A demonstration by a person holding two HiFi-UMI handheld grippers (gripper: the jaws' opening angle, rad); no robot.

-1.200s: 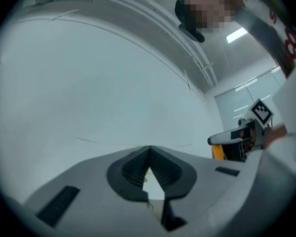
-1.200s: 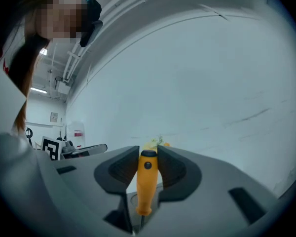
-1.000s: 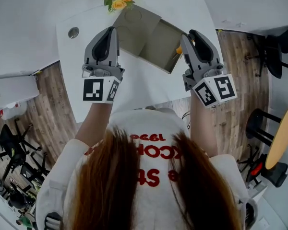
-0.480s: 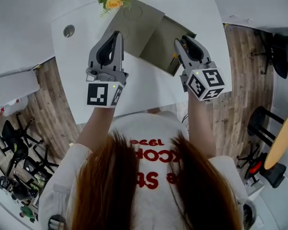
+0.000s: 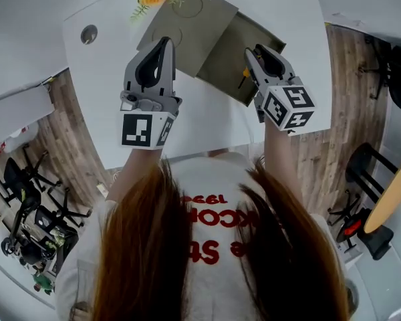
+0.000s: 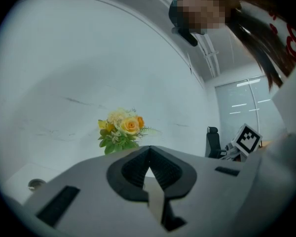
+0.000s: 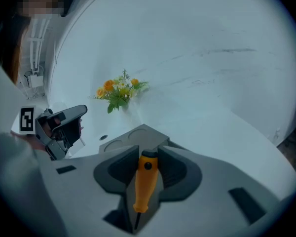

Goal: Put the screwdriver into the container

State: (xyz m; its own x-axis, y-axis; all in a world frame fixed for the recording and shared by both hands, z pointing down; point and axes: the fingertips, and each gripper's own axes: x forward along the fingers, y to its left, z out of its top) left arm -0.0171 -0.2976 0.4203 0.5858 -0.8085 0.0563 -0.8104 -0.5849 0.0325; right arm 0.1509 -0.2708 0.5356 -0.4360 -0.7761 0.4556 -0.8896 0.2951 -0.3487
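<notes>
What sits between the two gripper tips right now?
Head view: the open olive container lies between left gripper and right gripper; white table around it.

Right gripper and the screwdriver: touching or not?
Touching. In the right gripper view the right gripper is closed on the screwdriver, with its pads against both sides of the orange handle.

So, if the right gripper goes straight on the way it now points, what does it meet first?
Probably the grey container just beyond the right gripper, whose jaws hold the screwdriver; depth is unclear.
</notes>
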